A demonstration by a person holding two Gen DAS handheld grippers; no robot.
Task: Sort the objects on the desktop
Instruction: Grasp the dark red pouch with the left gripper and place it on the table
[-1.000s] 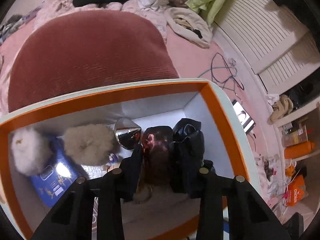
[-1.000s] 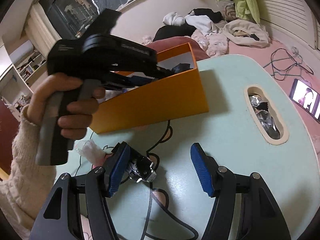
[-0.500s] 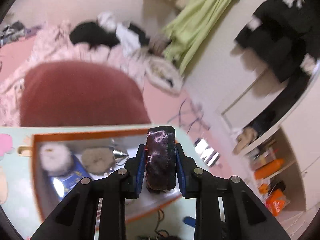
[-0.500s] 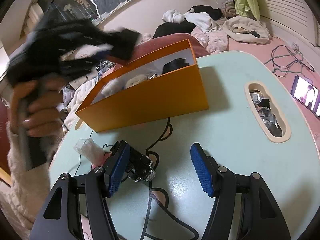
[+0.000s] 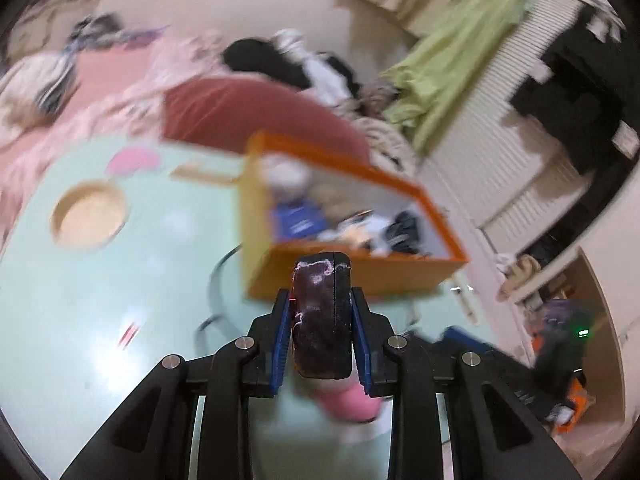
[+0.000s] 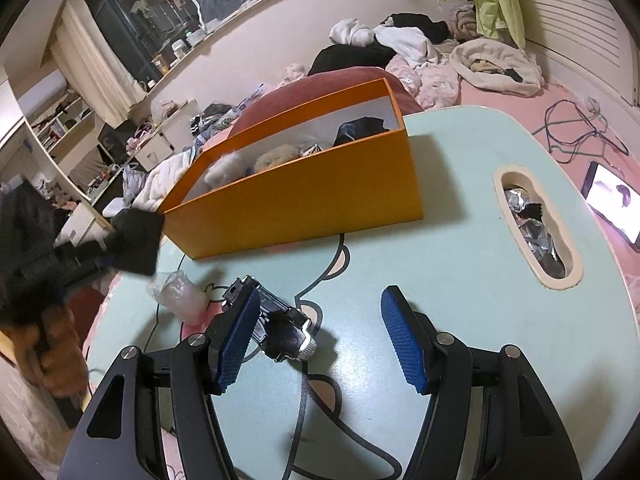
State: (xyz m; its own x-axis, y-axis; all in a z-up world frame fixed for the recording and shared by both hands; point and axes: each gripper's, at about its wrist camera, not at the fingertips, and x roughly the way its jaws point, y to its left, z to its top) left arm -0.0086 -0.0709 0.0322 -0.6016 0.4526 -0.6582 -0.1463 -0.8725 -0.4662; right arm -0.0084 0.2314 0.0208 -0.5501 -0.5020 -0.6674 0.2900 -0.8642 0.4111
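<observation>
We see, at the far left of the right wrist view, a hand gripping the handle of the left gripper, blurred and hanging beyond the table's left edge. In its own view that gripper is clenched on a dark maroon pouch, the blue pads pressed against both of its sides, and the pouch stands on edge above the pale green table. The whole left wrist view is smeared, so we cannot read the pouch's surface beyond some pale marks.

Moving right, a round wooden-rimmed hole sits in the table near its left edge. Just right of the blurred gripper, a crumpled clear plastic wrapper lies on the table near its left edge. Behind it stands the orange box, open at the top, along the table's far edge; it holds two fluffy balls, a blue packet and a dark bundle.

In front of the box, the right gripper hangs released over the table, its jaws wide apart. A small black and silver gadget lies on the table just beside its left finger, touching neither pad that we can tell.

Toward the table's right edge, an oval slot holds crumpled foil. A lit phone lies on the pink floor beyond.
</observation>
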